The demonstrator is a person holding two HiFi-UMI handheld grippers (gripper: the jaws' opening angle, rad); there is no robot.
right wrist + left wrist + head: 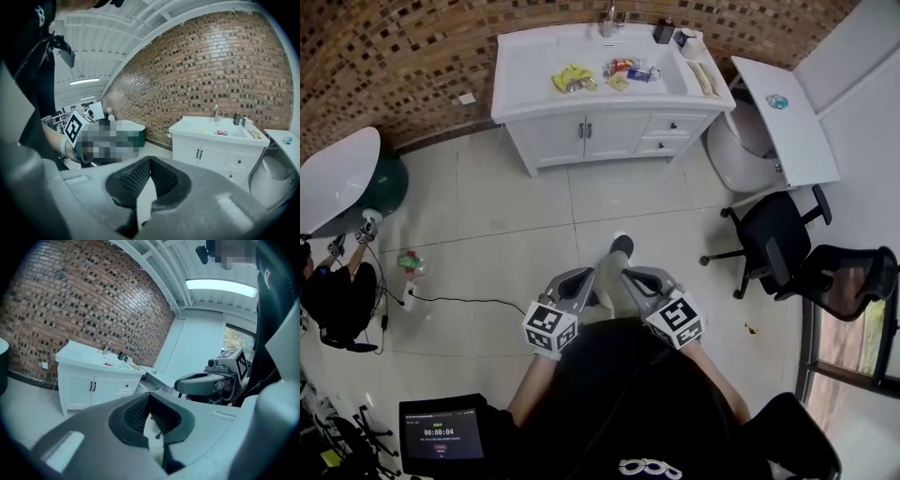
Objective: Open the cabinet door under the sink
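Well ahead at twelve o'clock, beneath the sink (534, 70): cabinet door (561, 141), shut and untouched. Holding left tongs (584, 277) and right tongs (634, 276) low at six o'clock, both closed, empty. Seems barely begun; left to do: approach, grasp handle, pull.

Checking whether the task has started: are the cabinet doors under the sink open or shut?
Shut. Both cabinet doors sit flush with the vanity front, with their handles side by side at the middle seam.

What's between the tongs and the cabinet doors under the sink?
Head view: only tile floor and the person's shoe, just ahead of the left tongs and right tongs. The cabinet doors stand shut.
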